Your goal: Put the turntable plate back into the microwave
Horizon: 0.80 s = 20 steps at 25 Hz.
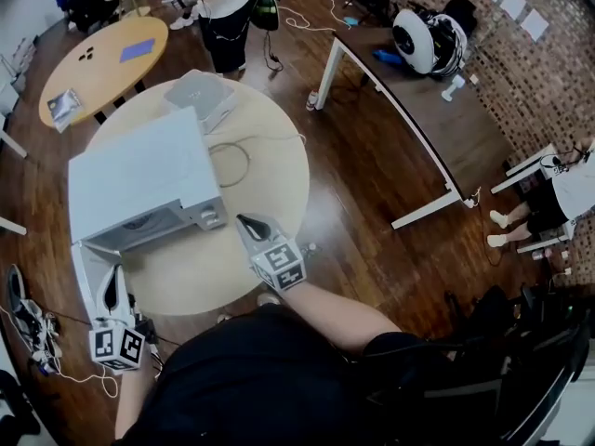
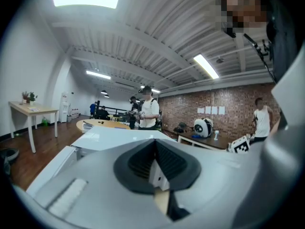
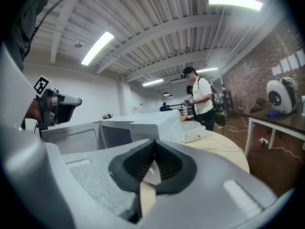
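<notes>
Head view: the white microwave (image 1: 139, 179) is seen on the round desk (image 1: 270, 170), its door (image 1: 90, 272) swung open. The left claw (image 1: 113, 277) and right claw (image 1: 245, 221) are held closed and empty before it.

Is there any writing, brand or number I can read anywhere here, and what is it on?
No text here can be read.
Marker cube: black-and-white square patterns only, no letters.
Microwave control panel: too small to read.
Sheets on the brick wall: too blurred to read.
</notes>
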{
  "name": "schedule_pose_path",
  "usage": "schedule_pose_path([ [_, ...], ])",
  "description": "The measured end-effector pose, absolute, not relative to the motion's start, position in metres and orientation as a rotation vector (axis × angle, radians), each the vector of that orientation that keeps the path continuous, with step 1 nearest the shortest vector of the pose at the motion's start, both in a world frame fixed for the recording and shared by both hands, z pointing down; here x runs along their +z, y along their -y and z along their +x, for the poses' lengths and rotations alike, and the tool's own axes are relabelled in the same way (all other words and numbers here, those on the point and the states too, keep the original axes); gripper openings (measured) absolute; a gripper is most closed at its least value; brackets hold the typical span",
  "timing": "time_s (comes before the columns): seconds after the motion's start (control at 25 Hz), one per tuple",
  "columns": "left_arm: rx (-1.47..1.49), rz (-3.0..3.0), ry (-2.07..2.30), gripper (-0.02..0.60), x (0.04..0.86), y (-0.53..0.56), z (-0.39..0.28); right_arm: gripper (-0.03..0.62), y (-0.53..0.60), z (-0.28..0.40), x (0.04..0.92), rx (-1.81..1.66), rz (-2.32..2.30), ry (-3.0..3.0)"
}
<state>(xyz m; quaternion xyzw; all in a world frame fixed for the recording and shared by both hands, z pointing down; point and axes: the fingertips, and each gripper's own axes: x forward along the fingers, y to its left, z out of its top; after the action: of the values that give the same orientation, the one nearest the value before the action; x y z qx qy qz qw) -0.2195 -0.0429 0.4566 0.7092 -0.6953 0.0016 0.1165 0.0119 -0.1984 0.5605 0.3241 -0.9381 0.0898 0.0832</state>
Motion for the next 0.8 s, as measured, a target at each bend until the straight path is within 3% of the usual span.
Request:
schedule_pose_path([
  [0.8, 0.035, 2.124, 2.003, 0.005, 0.473, 0.077, -0.221, 0.003, 0.220, 0.007, 0.588, 0.282, 0.921, 2.758],
])
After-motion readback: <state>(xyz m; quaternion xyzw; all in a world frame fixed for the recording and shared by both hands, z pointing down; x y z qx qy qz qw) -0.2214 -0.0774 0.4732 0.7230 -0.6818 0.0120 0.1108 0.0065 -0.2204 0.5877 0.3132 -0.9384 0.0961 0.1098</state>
